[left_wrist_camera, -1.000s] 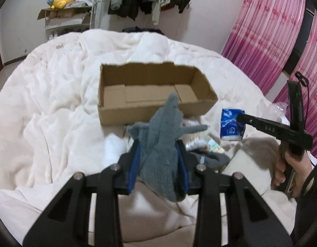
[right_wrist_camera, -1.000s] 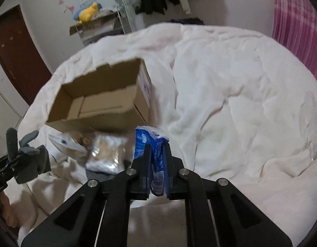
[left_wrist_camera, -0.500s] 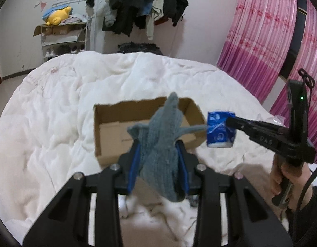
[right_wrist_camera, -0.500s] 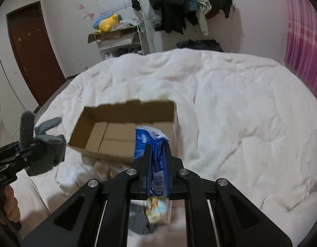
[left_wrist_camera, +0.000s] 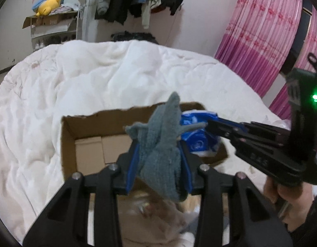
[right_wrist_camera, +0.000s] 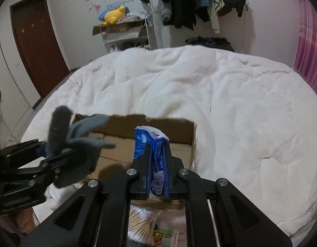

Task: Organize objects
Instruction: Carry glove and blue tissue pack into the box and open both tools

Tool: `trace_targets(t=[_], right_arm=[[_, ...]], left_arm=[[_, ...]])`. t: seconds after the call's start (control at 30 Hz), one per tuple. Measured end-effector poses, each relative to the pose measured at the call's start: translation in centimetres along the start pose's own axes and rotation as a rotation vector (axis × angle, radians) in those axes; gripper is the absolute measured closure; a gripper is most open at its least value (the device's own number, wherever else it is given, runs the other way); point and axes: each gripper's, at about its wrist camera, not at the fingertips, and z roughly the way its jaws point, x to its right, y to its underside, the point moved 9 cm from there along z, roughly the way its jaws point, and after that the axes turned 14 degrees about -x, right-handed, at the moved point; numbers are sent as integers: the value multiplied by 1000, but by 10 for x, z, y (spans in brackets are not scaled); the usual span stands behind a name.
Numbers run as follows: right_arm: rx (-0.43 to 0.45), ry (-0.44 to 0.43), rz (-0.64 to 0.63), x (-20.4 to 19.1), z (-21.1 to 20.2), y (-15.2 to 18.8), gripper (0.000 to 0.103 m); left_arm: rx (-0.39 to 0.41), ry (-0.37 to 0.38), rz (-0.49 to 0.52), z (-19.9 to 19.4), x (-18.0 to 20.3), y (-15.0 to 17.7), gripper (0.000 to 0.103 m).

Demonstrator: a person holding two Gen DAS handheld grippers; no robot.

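Left gripper point(left_wrist_camera: 158, 160) has its jaws clamped on a grey knit glove point(left_wrist_camera: 160, 144); the glove fingers splay up and sideways. A second ago it hung over the duvet short of the cardboard box point(left_wrist_camera: 86, 142); now the glove is above the box's open top, left of centre as seen from the right wrist view point(right_wrist_camera: 76, 144). The box sits on the white duvet point(left_wrist_camera: 96, 86) of the bed, open side up, and looks bare where its floor shows.

Right gripper point(right_wrist_camera: 157, 160), jaws narrow and pinched on a blue tissue pack point(right_wrist_camera: 152, 150). Earlier the pack was low beside the box's near right corner; now it has come up and over the box's right end, and in the left wrist view it sits just behind the glove point(left_wrist_camera: 197, 133). The glove and pack are close together; contact is unclear.

Under the right gripper, near the box's front wall, lie a bag of cotton swabs point(right_wrist_camera: 144, 218) and a small packet with a bear print point(right_wrist_camera: 162, 234), blurred. Both frames have tilted up, so more of the room shows: clothes rack point(right_wrist_camera: 191, 0), yellow plush toy point(right_wrist_camera: 114, 15) on a shelf, brown door point(right_wrist_camera: 37, 43), and pink curtains point(left_wrist_camera: 261, 41) at far right.
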Motion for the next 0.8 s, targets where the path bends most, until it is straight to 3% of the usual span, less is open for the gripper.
trace_targets(t=[0.17,0.27,0.3,0.33,0.43,0.57,0.8], right_arm=[[-39,-12,39,13,20,6,91],[-43,-28,49,14,23,9,91],[-37,-29,49,13,21,9,91],[-29,-26,46,12,18,9,91],[-16,-31,43,10,13,10,85],[21,-16,54,12,-1,12,62],[64,14,65,8,-35,24,46]], left_arm=[[-67,41,-32,37,-6,6,62],[-97,27,-48,47,-8,11,57],[-102,14,-54,48,-8,11,50],[-100,1,-58,47,-9,12,34],[-59,-31,-87,35,-11,12,15],[-33,-52,-97,15,-11,13,11],[46,-88,-108,-43,-6,30,11]])
